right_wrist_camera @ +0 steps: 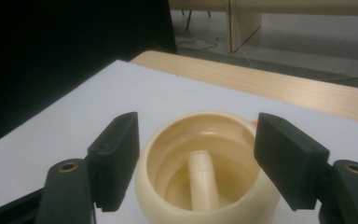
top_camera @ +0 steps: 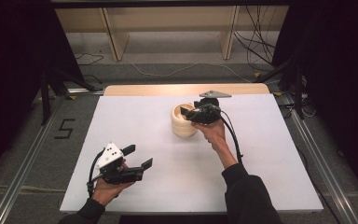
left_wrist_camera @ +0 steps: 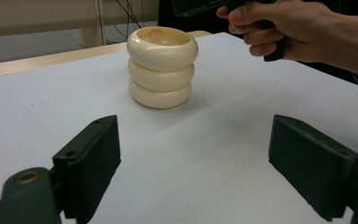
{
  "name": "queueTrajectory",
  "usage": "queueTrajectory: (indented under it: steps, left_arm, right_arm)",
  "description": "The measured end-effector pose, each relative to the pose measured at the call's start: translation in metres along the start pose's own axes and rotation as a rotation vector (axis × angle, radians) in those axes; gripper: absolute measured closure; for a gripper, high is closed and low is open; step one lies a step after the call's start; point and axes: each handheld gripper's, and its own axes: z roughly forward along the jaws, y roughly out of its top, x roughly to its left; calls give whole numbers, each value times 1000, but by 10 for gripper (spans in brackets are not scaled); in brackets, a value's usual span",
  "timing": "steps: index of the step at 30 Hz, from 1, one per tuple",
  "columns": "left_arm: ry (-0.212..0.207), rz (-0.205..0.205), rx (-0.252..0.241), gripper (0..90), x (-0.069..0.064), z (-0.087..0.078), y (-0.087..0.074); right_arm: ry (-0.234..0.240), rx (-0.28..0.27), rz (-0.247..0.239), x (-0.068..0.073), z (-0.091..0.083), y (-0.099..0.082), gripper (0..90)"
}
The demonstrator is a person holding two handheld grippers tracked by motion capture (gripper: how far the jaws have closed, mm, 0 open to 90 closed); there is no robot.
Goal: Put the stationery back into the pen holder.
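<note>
1. The pot (top_camera: pixel 184 121) sits a bit past the middle of the white worktop (top_camera: pixel 135 121), toward the far edge. It's cream coloured, smooth and glossy, and shaped like three fat rings stacked up, with an open top.
2. There's a small cream cylinder (right_wrist_camera: pixel 203 183) lying inside it, leaning against the inner wall with its long axis running from the bottom up toward the rim. It looks like the same material as the pot.
3. The right tool (top_camera: pixel 196 113) is directly over the pot's mouth, spread wide, with one jaw on each side of the rim and nothing pinched. From the right tool's view the cylinder is straight ahead and below, between the jaws.
4. The left tool (top_camera: pixel 137 157) is near the front left of the worktop, also spread and empty, well apart from the pot. The pot lies ahead of it.
5. So the right hand (top_camera: pixel 214 133) is much the nearer one. My guess is the next move means either going down for the cylinder or pulling away.
</note>
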Motion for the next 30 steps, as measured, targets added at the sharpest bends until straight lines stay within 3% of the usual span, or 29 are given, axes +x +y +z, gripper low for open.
queueTrajectory:
  steps: [6,14,21,30]
  left_arm:
    - [2,1,7,159,1,0,0]
    - [-1,-5,11,158,1,1,0]
    - [-9,-1,22,157,1,1,0]
    - [-10,-7,21,157,2,1,0]
  right_arm:
    - [-2,-10,-20,-2,-16,5,282]
    - [29,-4,-70,9,-34,6,262]
    - [28,9,-115,14,-46,-1,253]
    - [72,-5,-114,19,-69,-13,226]
